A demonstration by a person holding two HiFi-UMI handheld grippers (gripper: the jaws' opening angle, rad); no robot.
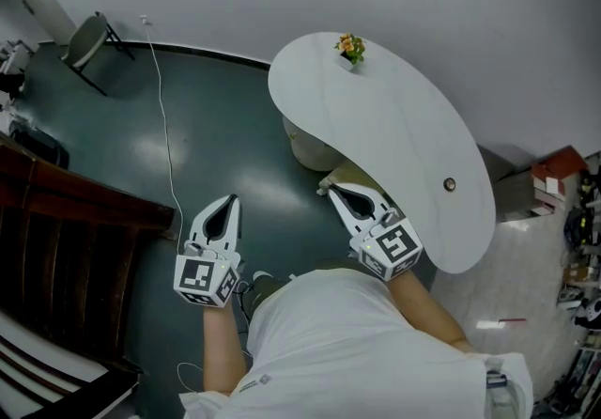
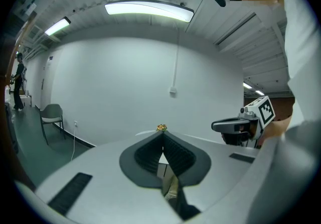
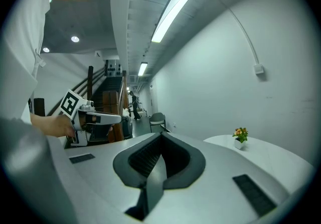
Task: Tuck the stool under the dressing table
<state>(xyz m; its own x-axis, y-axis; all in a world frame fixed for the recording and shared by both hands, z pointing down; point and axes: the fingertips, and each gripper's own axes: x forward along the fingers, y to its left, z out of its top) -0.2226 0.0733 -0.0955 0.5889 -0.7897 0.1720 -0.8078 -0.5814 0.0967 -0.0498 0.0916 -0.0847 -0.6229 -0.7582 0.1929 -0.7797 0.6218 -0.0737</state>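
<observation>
The left claw and right claw are both clenched, empty. The stool sits just ahead of the right claw, partly under the desk.

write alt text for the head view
A person in a white shirt holds the left hand-held gripper and right hand-held gripper, both shut and empty, over a dark floor beside a curved white dressing table. A pale stool sits partly under it; a flower pot stands on top.
</observation>
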